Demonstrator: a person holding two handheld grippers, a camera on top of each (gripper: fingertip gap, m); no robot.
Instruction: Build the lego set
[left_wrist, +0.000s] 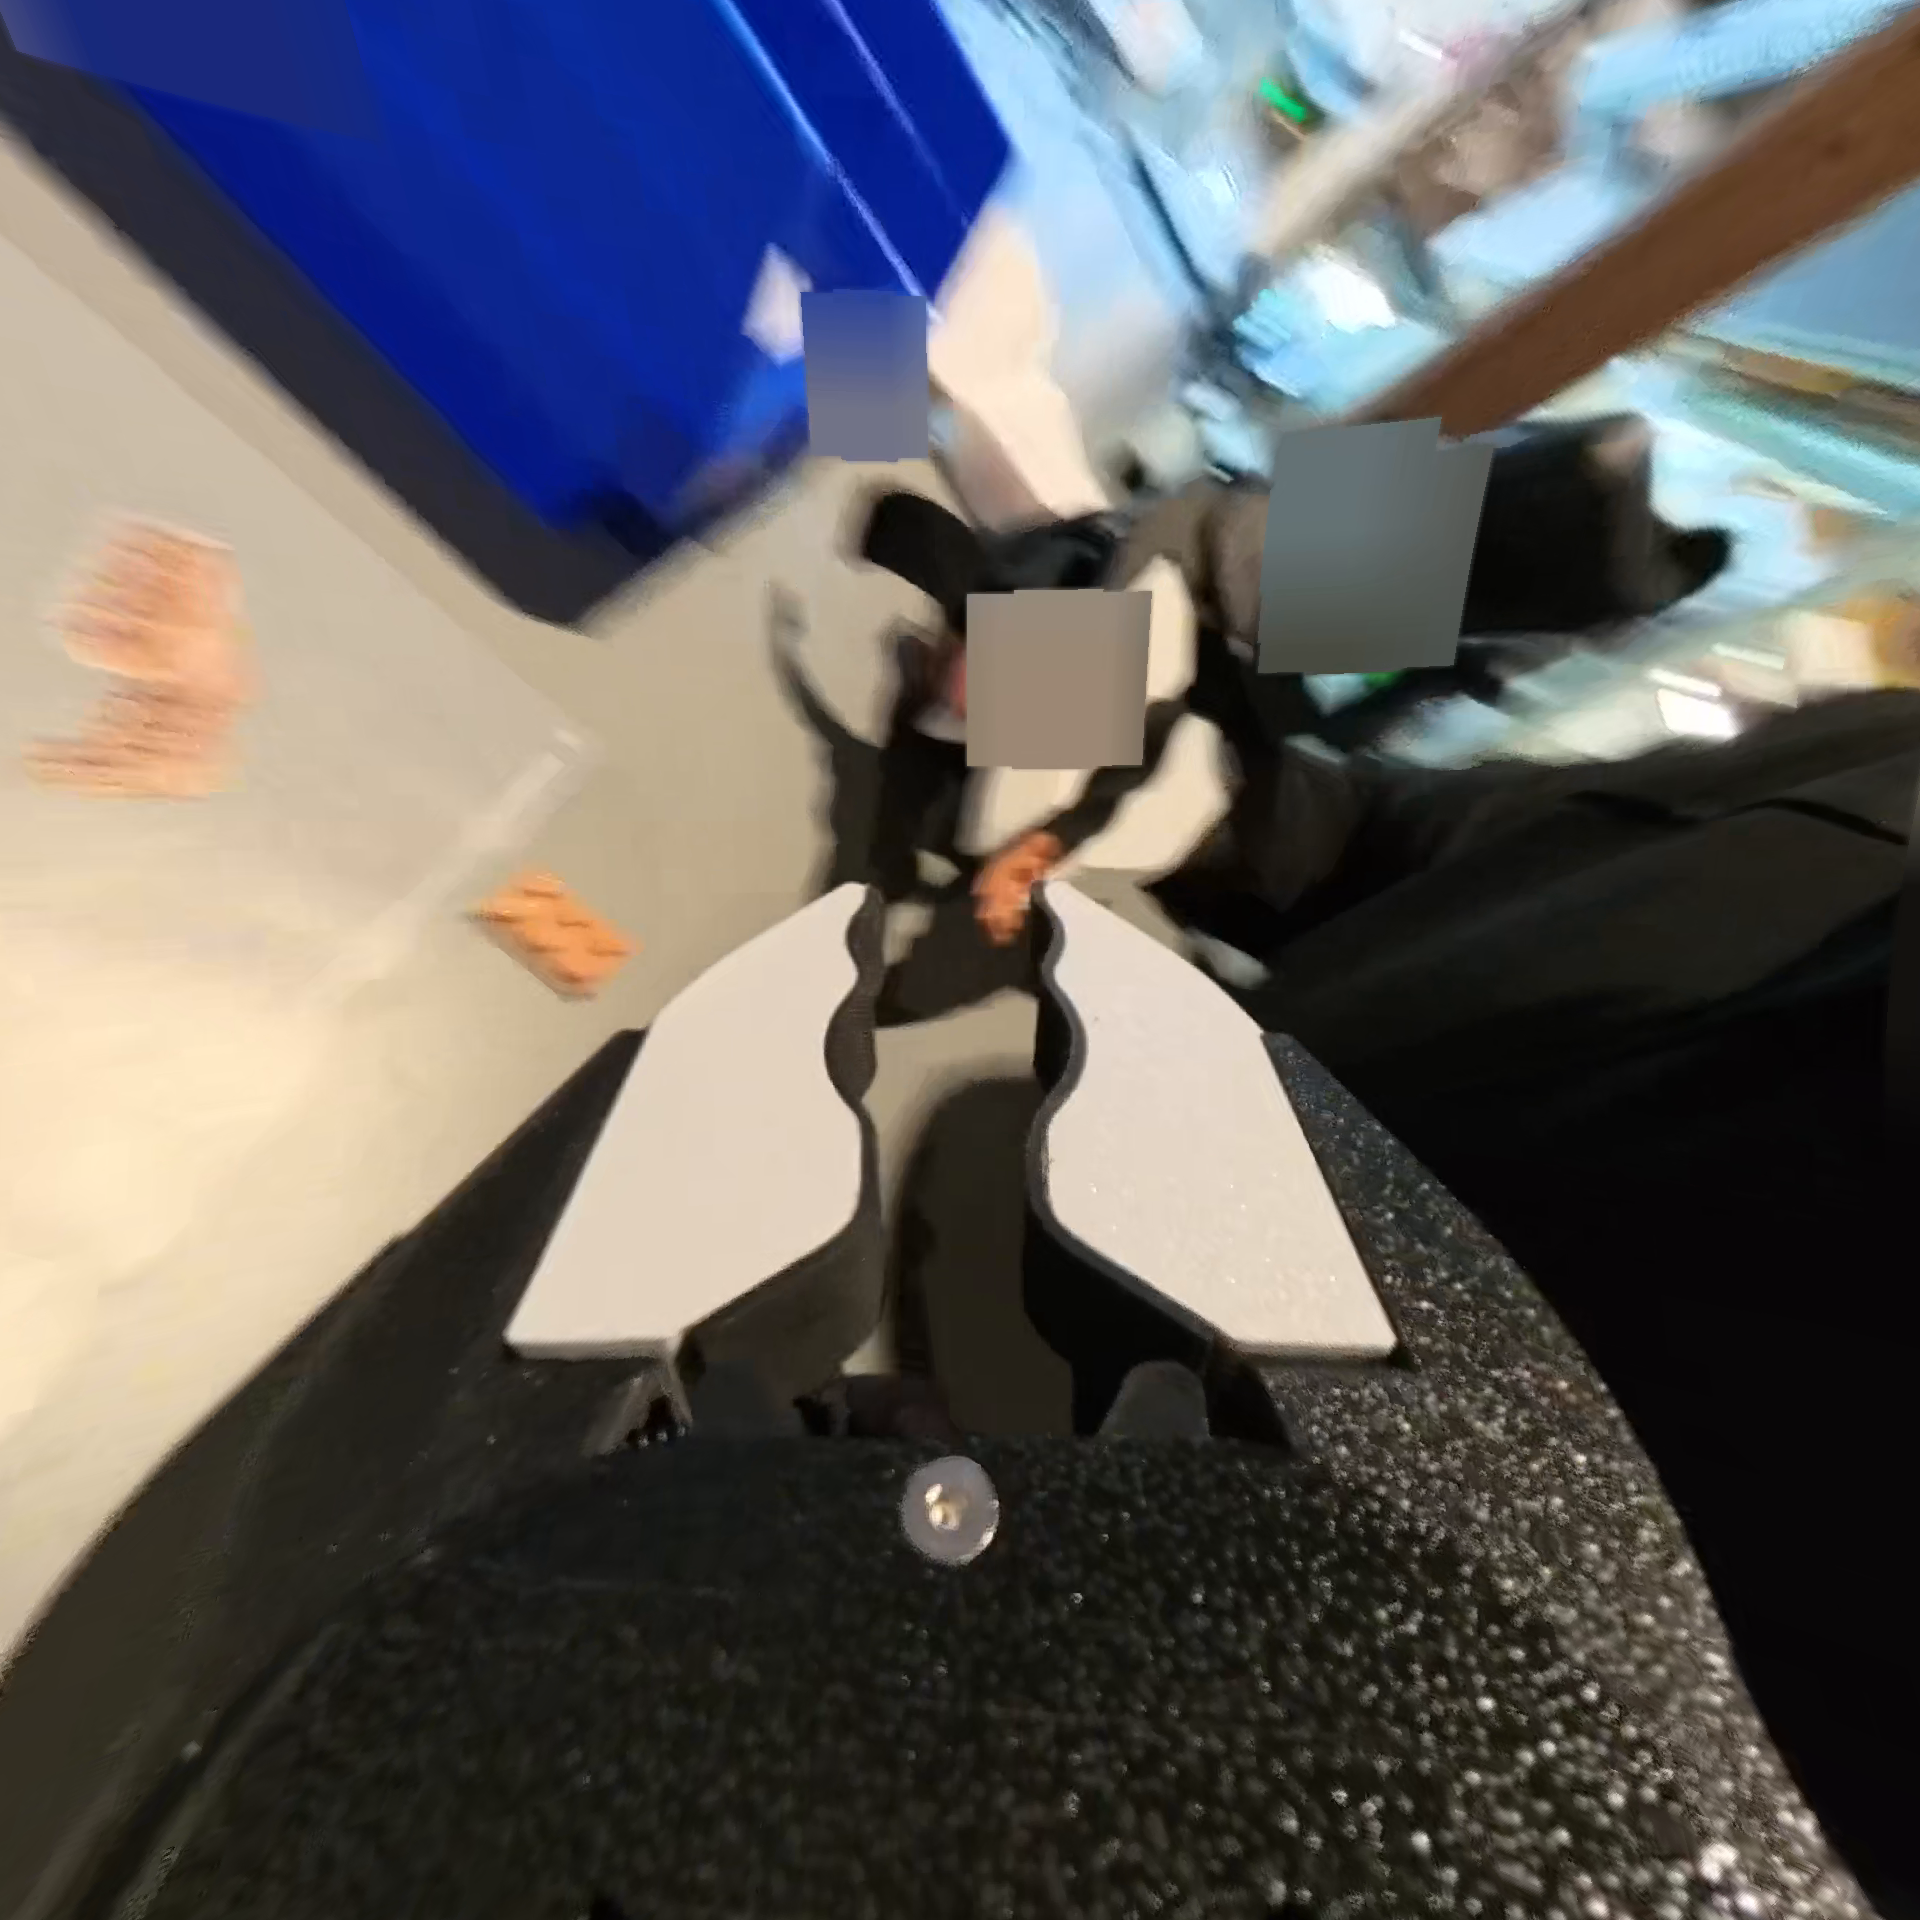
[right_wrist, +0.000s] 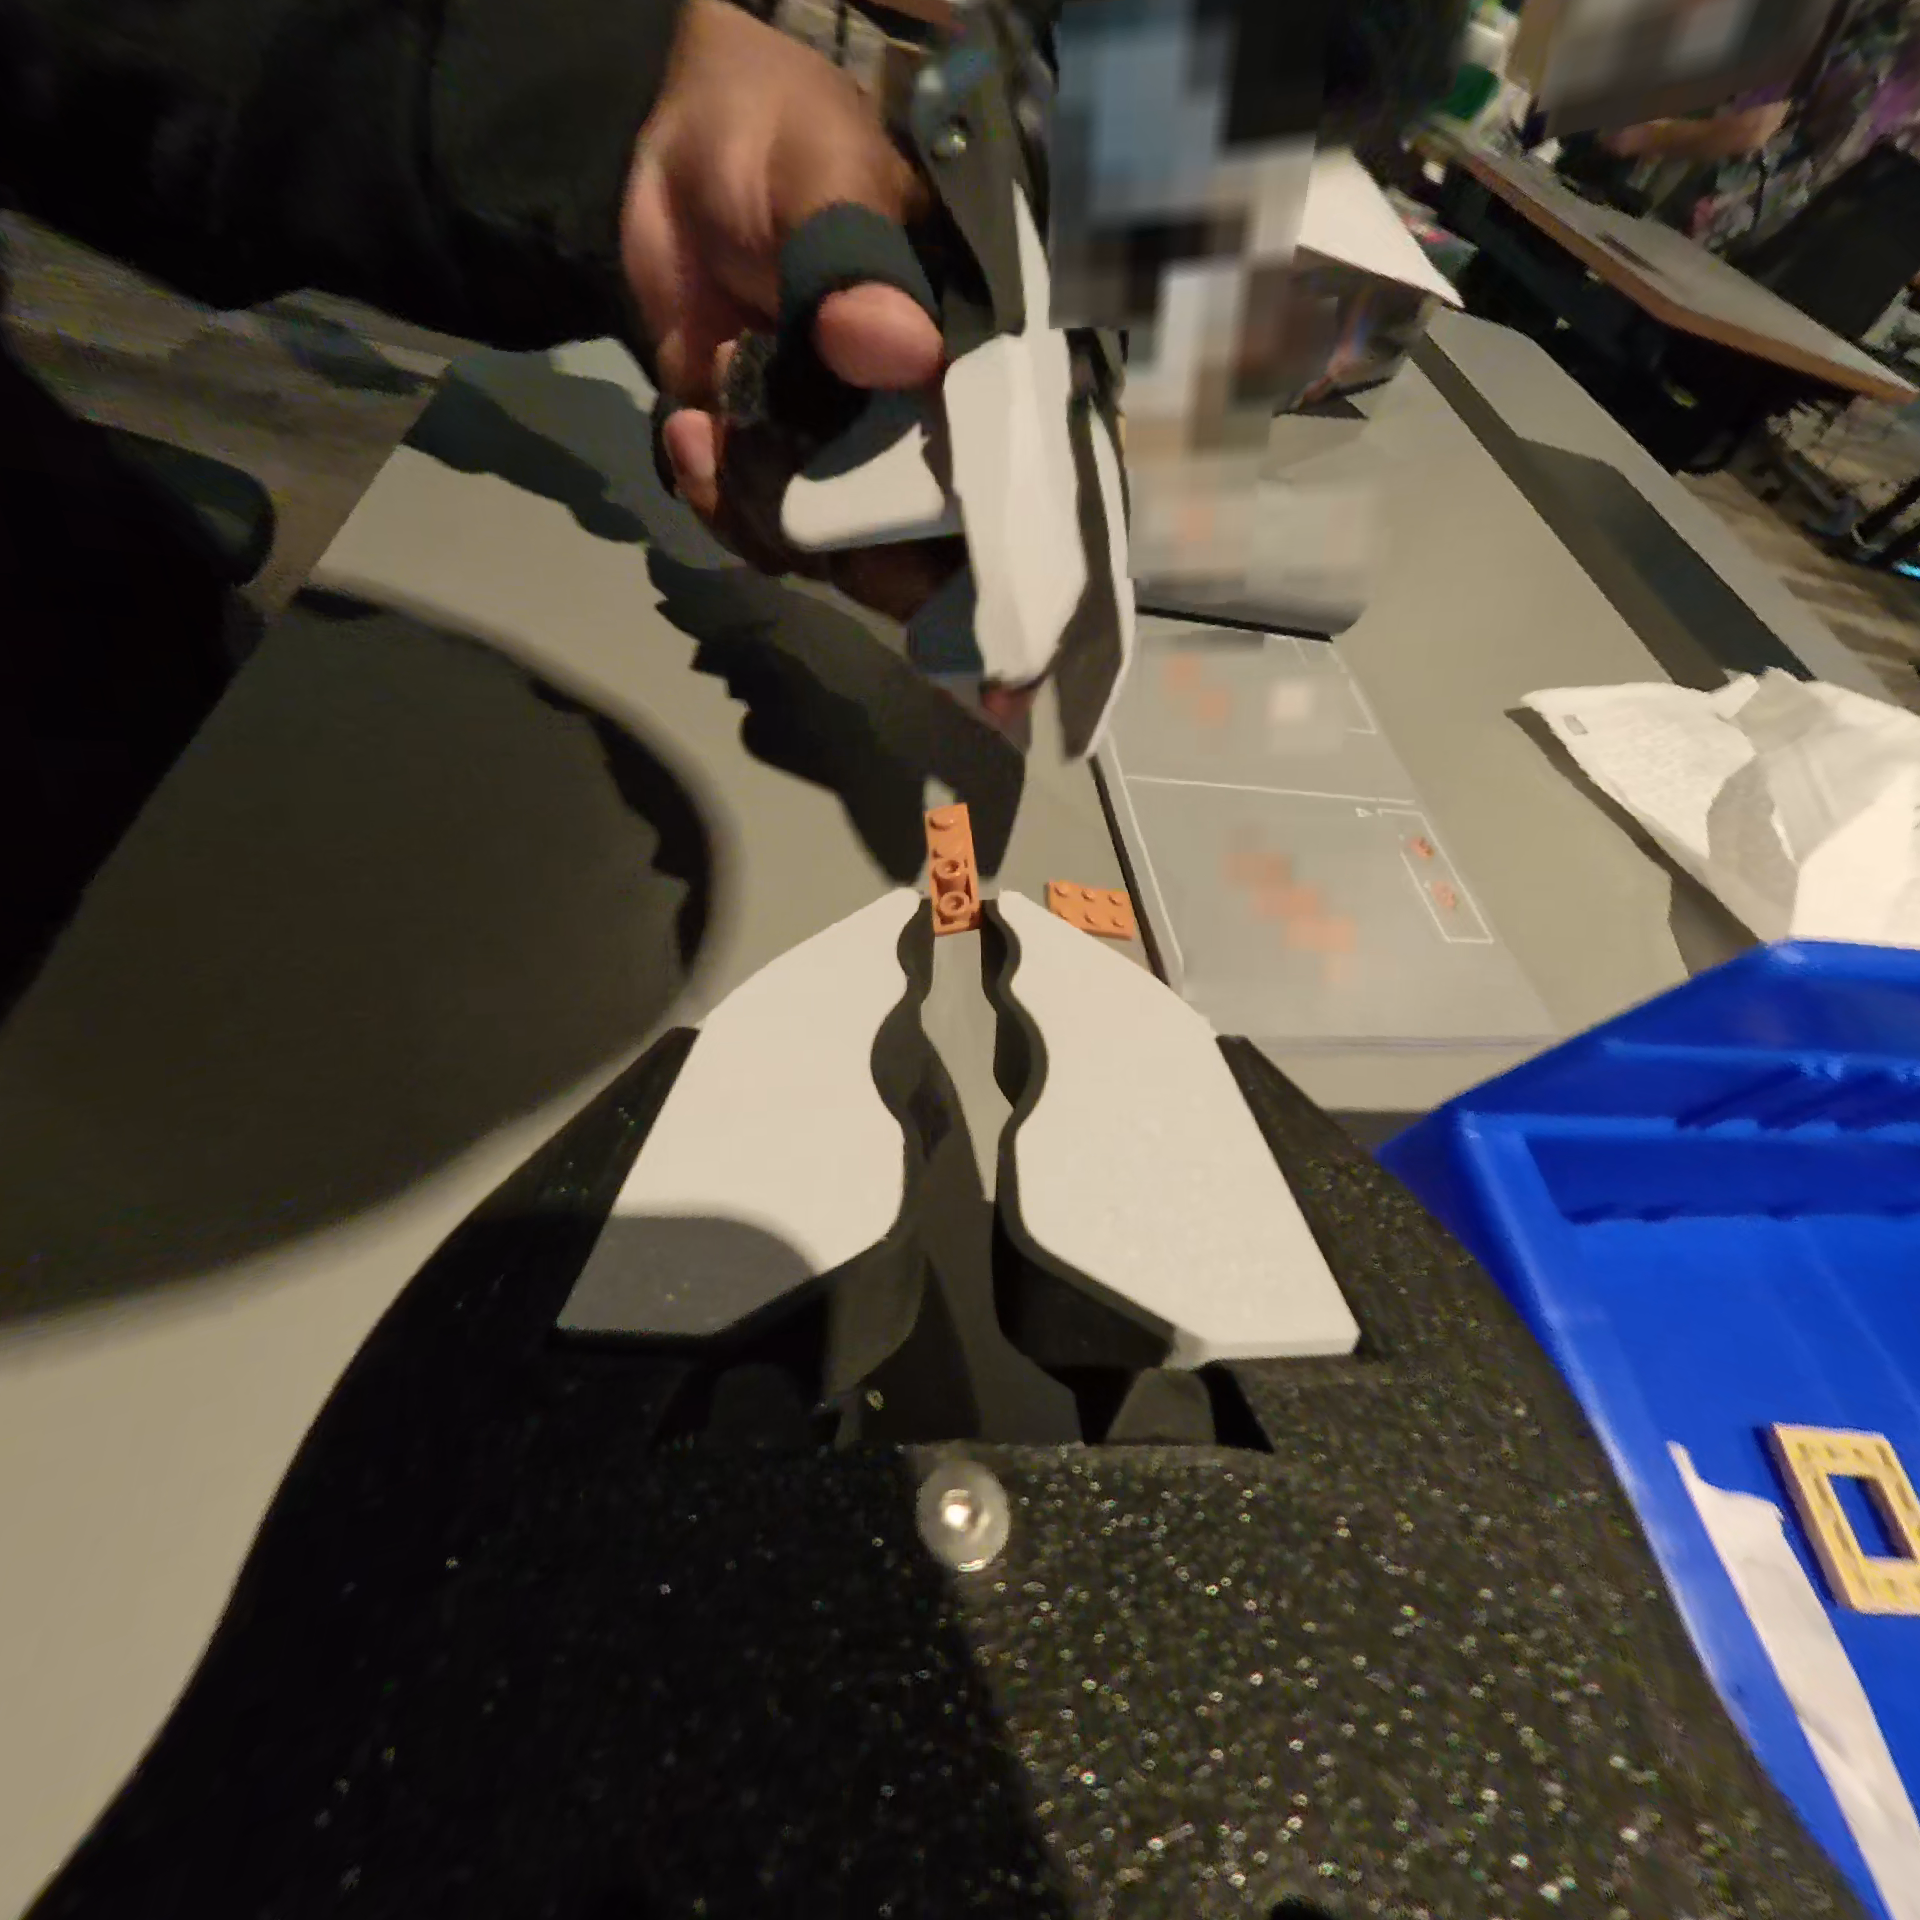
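Observation:
My right gripper (right_wrist: 956, 912) is shut on a small orange lego piece (right_wrist: 953, 883) made of stacked plates, and holds it just above the grey table. My left gripper (left_wrist: 956, 904) is open and empty. In the right wrist view it (right_wrist: 1044, 696) hangs tilted a little above and beyond the held piece, with a hand around its handle. In the blurred left wrist view the same orange piece (left_wrist: 1010, 894) shows just past my left fingertips. A loose orange plate (right_wrist: 1089, 910) lies flat on the table beside it and also shows in the left wrist view (left_wrist: 556, 940).
A clear plastic sheet (right_wrist: 1299, 831) with several orange pieces on it lies beyond the plate. A blue bin (right_wrist: 1662, 1195) stands at the near right, and it also shows in the left wrist view (left_wrist: 499, 260). White crumpled paper (right_wrist: 1745, 790) lies at the right. Some 4 cm of space lies between my two pairs of fingers.

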